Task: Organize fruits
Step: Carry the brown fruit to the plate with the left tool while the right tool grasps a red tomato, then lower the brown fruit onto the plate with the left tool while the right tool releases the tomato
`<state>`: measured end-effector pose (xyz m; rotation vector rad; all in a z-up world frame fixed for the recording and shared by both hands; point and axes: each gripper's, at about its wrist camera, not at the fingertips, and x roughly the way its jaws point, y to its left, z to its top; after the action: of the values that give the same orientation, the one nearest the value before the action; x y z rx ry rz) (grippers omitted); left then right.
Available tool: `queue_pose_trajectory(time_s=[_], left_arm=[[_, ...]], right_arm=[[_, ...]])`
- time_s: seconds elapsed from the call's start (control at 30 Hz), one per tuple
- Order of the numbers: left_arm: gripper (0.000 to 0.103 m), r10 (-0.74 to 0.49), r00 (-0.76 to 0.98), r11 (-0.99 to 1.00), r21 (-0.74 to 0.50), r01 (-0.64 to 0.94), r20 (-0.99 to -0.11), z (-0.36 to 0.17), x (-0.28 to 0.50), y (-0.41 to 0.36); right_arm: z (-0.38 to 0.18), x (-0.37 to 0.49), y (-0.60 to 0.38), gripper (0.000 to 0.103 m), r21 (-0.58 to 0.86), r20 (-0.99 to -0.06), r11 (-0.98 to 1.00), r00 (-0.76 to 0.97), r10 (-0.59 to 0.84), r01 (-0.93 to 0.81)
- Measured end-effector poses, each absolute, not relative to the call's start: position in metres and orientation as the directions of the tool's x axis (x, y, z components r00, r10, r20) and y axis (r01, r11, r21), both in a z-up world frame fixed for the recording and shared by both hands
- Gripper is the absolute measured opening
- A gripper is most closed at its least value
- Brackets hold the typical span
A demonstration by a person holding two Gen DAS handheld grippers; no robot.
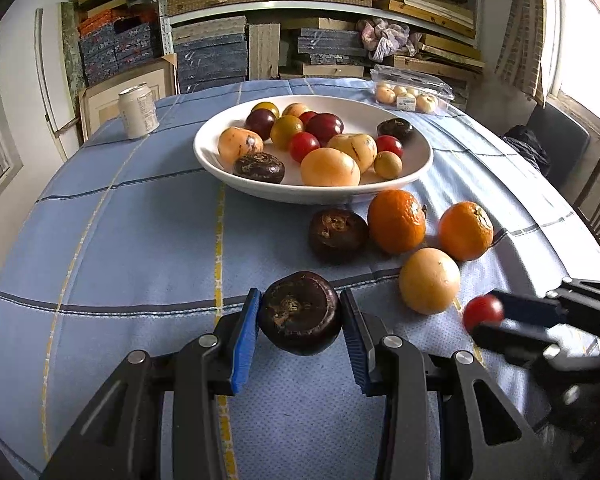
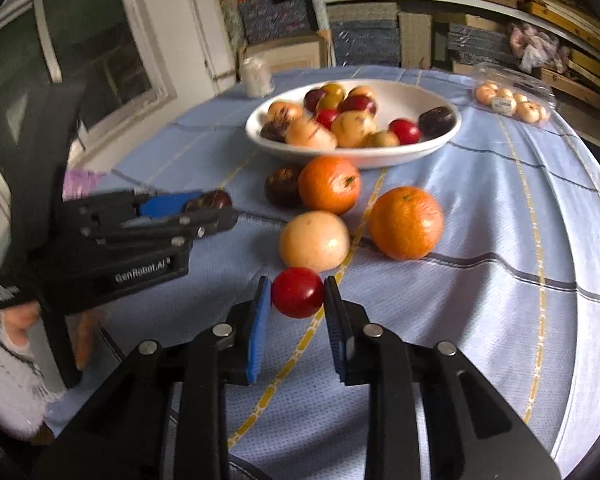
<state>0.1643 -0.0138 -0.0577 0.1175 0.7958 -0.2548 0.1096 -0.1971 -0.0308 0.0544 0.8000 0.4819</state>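
1. Nearest to the left wrist camera, the left gripper (image 1: 300,316) pinches a dark brown fruit (image 1: 300,314) between its blue pads (image 1: 246,334), close above the blue checked surface (image 1: 120,240).
2. In the right wrist view, the right gripper (image 2: 297,294) is pressed onto a small red fruit (image 2: 297,293); both pads touch its sides.
3. The white bowl (image 1: 220,162) stands at about 12 o'clock from both grippers and already holds many mixed fruits.
4. Loose on the surface between the grippers and the bowl lie two oranges (image 1: 396,221) (image 1: 465,231), a pale yellow fruit (image 1: 429,281) and another dark fruit (image 1: 338,235).
5. Risk: the red fruit is round and smooth and held only at its sides, so it may slip out during the lift and roll to the edge of the surface.
6. Risk: the pale yellow fruit sits just beside the red one at 12 o'clock; a forward move that stays low could push it away.
7. Risk: both grippers probably go toward the same bowl, so they could collide above it.
8. Risk: the bowl is crowded, and a dropped fruit may bounce out.
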Motion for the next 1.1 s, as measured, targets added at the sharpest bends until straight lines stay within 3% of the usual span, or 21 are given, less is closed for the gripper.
queue_pose_trajectory(time_s=[0.27,0.5,0.8,1.1], left_arm=[[0.04,-0.138,0.742,0.968,0.069,0.241,-0.656,-0.012,0.188,-0.015],[0.04,-0.129,0.781,0.981,0.037,0.191,-0.611,0.03,0.249,-0.021],[0.04,-0.091,0.754,0.986,0.049,0.161,-0.65,0.004,0.311,-0.039],[0.04,-0.057,0.732,0.986,0.077,0.149,-0.679,-0.021,0.326,-0.038]], right_arm=[[0.035,0.128,-0.233,0.026,0.219,-0.573,0.917,0.717,0.398,-0.334],[0.102,0.194,-0.237,0.026,0.241,-0.464,0.917,0.792,0.397,-0.318],[0.059,0.292,-0.216,0.026,0.254,-0.574,0.934,0.739,0.354,-0.25],[0.022,0.31,-0.215,0.026,0.213,-0.649,0.953,0.697,0.304,-0.217]])
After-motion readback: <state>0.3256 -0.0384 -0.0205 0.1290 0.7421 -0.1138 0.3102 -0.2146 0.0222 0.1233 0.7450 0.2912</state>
